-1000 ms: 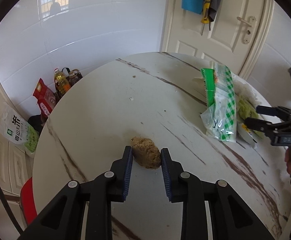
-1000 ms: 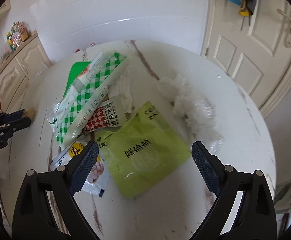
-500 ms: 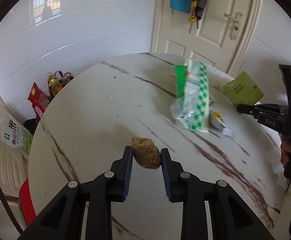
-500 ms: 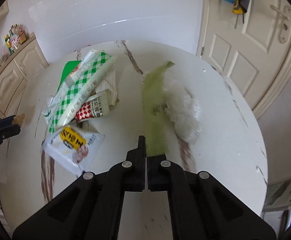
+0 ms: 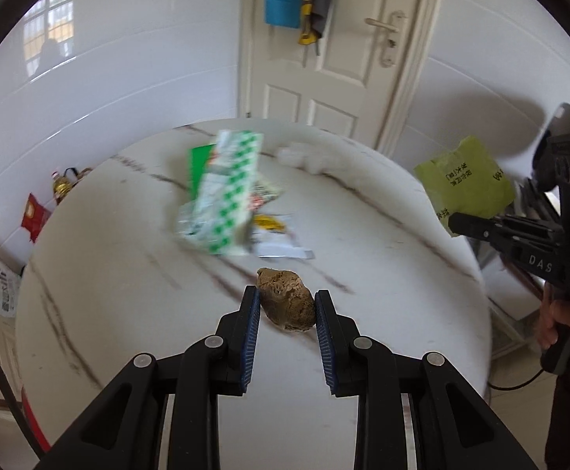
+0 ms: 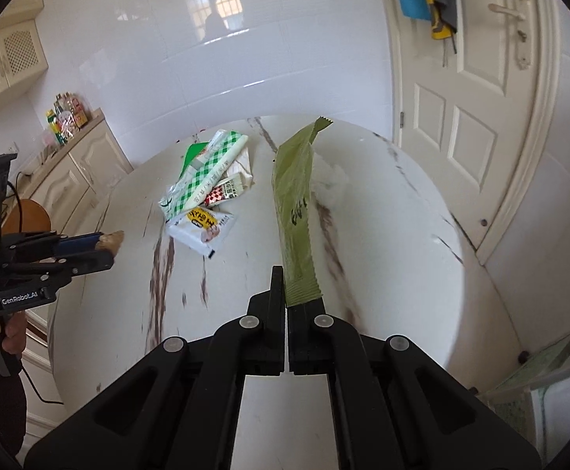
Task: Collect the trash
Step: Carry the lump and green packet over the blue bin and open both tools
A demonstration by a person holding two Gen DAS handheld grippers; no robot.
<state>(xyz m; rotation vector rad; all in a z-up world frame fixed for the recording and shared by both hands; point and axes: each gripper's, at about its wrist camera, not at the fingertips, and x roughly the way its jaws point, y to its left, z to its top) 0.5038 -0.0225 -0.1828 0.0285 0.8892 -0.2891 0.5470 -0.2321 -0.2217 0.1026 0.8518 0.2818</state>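
My left gripper [image 5: 286, 307] is shut on a brown crumpled lump [image 5: 285, 304] and holds it above the round marble table [image 5: 363, 243]. It also shows in the right wrist view [image 6: 106, 246] at the left. My right gripper [image 6: 286, 278] is shut on a green packet [image 6: 296, 203], lifted off the table and seen edge-on. In the left wrist view the green packet [image 5: 465, 184] hangs beyond the table's right edge. A green-checked wrapper [image 6: 202, 180], a red-checked packet [image 6: 224, 194] and a white-yellow packet [image 6: 202, 225] lie together on the table.
A crumpled clear plastic bag [image 6: 332, 184] lies on the table behind the green packet. A white door [image 6: 473, 117] stands at the right. A cream cabinet [image 6: 69, 168] with bottles stands at the left. Bags and an oil bottle [image 5: 61, 188] sit on the floor.
My right gripper closed on the green packet and lifted it off the table toward the right. My left gripper rose and turned with the brown lump still held.
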